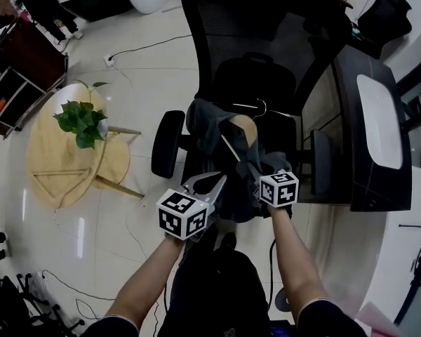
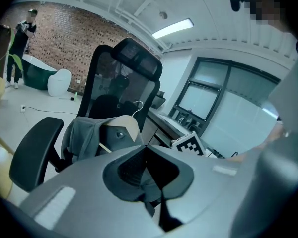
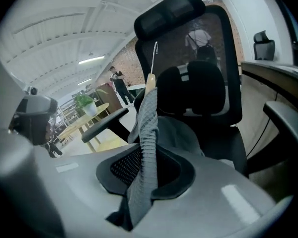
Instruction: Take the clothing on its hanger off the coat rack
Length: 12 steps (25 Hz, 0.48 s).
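Left gripper (image 2: 146, 148) and right gripper (image 3: 147, 151) both pinch the grey shirt (image 1: 204, 128), on its hanger (image 1: 243, 126), at the chair's (image 1: 255, 81) front edge.

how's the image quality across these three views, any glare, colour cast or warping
Head view: strong fisheye bend, with streaks of glare on the glossy floor. Left gripper view: bluish cast, dark rounded corners, ceiling light blown out. Right gripper view: grey garment fairly sharp, nearest foreground soft.
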### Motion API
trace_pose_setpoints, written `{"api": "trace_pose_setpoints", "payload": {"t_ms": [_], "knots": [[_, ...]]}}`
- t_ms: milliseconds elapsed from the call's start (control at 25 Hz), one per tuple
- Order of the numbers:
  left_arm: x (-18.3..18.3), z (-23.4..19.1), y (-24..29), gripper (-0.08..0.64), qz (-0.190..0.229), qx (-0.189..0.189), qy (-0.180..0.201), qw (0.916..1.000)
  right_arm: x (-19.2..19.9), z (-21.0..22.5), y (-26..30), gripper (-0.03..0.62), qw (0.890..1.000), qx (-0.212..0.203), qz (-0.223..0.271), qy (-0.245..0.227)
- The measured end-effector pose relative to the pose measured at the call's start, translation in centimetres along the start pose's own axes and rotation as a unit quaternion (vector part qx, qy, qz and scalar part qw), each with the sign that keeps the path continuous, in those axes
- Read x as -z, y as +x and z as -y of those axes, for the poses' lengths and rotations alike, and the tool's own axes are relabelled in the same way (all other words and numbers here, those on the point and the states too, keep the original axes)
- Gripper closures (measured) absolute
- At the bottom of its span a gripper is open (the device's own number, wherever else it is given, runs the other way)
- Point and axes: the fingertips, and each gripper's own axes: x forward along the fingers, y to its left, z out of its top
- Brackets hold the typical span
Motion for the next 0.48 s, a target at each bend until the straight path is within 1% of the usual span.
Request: {"api": "trace_pose_setpoints", "payload": {"t_ms": [160,240,360,440,480], "knots": [[1.7,-0.8,0.3,0.548,-0.016,0.002,-0.007,0.9999,2.0,1.2,2.0,0.529,0.999,0.018,-0.002,0.042],[1.9,-1.1,0.5,0.548,-0.016,0.003,-0.009,0.9998,2.0,2.1,2.3,0.516,0.998,0.038,0.001,0.042],[1.6,-1.3,0.6,0.548,-0.012,0.001,-0.009,0.9999,0.9,3.5,1.8,0.465,0.996,0.072,0.023,0.036],[1.7,-1.2,0.6,0.548,-0.013,0.003,-0.008,0.9999,0.3,4.0,0.8,0.437,0.995,0.087,0.034,0.029],[1.7,-1.1,0.7,0.548,-0.014,0.004,-0.007,0.9999,0.0,4.2,0.2,0.433,0.995,0.092,0.039,0.025]]}}
